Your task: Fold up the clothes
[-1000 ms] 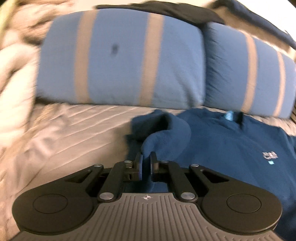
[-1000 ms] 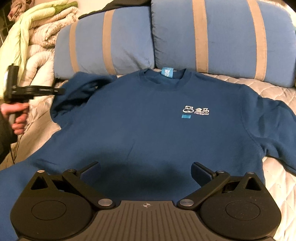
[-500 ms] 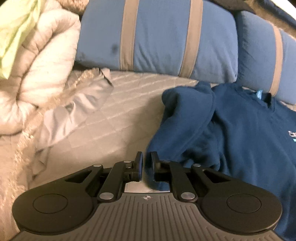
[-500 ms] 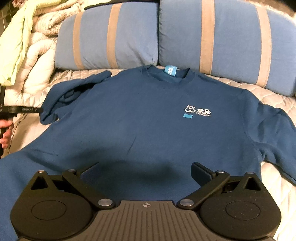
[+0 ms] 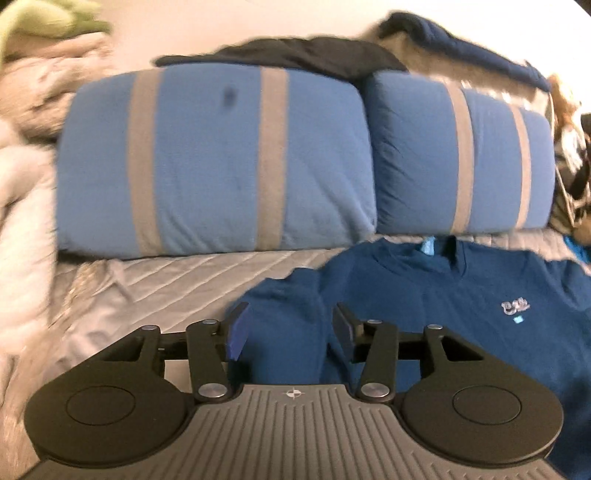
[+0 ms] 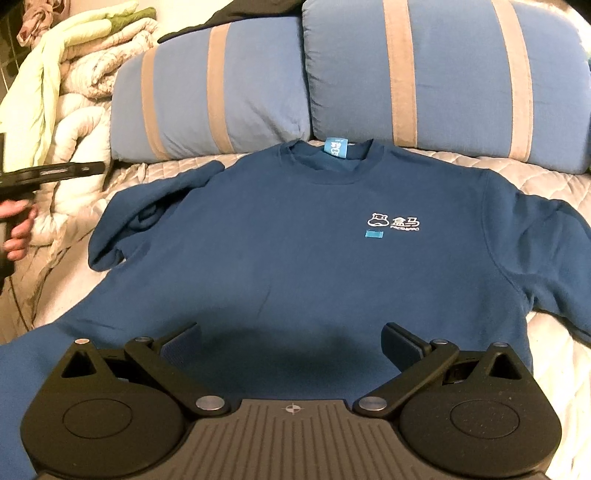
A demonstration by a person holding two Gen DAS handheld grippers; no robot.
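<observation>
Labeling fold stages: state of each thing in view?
Sweatshirt: flat, front up, unfolded.
Its sleeve: bunched on the bed, released.
Left claw: open, just opened, empty.
Right claw: open, empty, over the hem.
Pillows: leaning side by side.

Against a pale wall point(image 5: 221, 29), two blue tan-striped pillows point(image 6: 221, 92) on a quilted grey bed point(image 5: 184, 280), heaped bedding point(image 6: 74, 74) alongside.

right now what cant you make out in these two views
- Sweatshirt hem: right wrist view, hidden behind the right gripper.
- Its right sleeve end: cut off by the frame edge.
- Dark garments atop the pillows: left wrist view, motion-blurred.
- Neck label print: too small.
</observation>
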